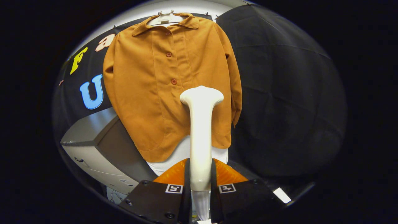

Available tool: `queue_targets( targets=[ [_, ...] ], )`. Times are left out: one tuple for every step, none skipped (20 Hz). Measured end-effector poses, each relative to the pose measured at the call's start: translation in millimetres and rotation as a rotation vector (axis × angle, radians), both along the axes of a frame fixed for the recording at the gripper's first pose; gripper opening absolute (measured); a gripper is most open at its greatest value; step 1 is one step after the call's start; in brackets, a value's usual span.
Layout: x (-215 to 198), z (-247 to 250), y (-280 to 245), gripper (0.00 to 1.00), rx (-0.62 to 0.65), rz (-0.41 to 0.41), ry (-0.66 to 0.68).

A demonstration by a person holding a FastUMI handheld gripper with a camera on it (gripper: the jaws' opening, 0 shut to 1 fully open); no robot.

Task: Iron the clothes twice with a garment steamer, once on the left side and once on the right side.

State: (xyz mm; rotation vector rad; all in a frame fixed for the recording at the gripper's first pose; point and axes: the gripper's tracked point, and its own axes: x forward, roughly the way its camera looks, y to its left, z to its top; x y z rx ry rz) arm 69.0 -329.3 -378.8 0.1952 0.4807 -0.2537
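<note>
- Shirt (168,93) hangs on a hanger (164,18) at the far wall, beyond the tongs.
- Steamer (201,130) stands upright, head before the shirt's lower right.
- Tongs (200,183) clamp its handle; I judge a pass is starting, needing contact and steady strokes.

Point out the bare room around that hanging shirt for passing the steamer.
Open room lies beside the orange shirt along its sleeve toward the plain black cloth. The other side is crowded by the grey cabinet at the hem. The claw is shut on the white steamer, its head near the placket.
</note>
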Motion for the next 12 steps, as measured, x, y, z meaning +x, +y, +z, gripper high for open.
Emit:
queue_targets(
  targets=[
    [-8.7, -6.0, 0.3, 0.27, 0.001, -0.001, 0.012],
    [-14.6, -11.8, 0.3, 0.27, 0.001, -0.001, 0.025],
    [-17.9, -15.6, 0.6, 0.27, -0.001, -0.002, 0.034],
    [-20.9, -19.4, 0.9, 0.27, -0.005, -0.003, 0.046],
    [-22.3, -24.2, 0.9, 0.27, -0.005, -0.006, 0.057],
    [-23.5, -27.2, 0.6, 0.27, 0.003, -0.010, 0.068],
    [-24.3, -31.1, 1.3, 0.27, 0.014, -0.017, 0.077],
    [-25.6, -35.0, 2.4, 0.27, 0.025, -0.024, 0.084],
    [-28.7, -36.8, 4.3, 0.27, 0.036, -0.031, 0.090],
    [-32.9, -38.7, 5.9, 0.27, 0.043, -0.035, 0.093],
    [-37.3, -39.0, 8.5, 0.27, 0.047, -0.036, 0.096],
    [-41.8, -38.2, 12.1, 0.27, 0.046, -0.035, 0.098]
  ],
)
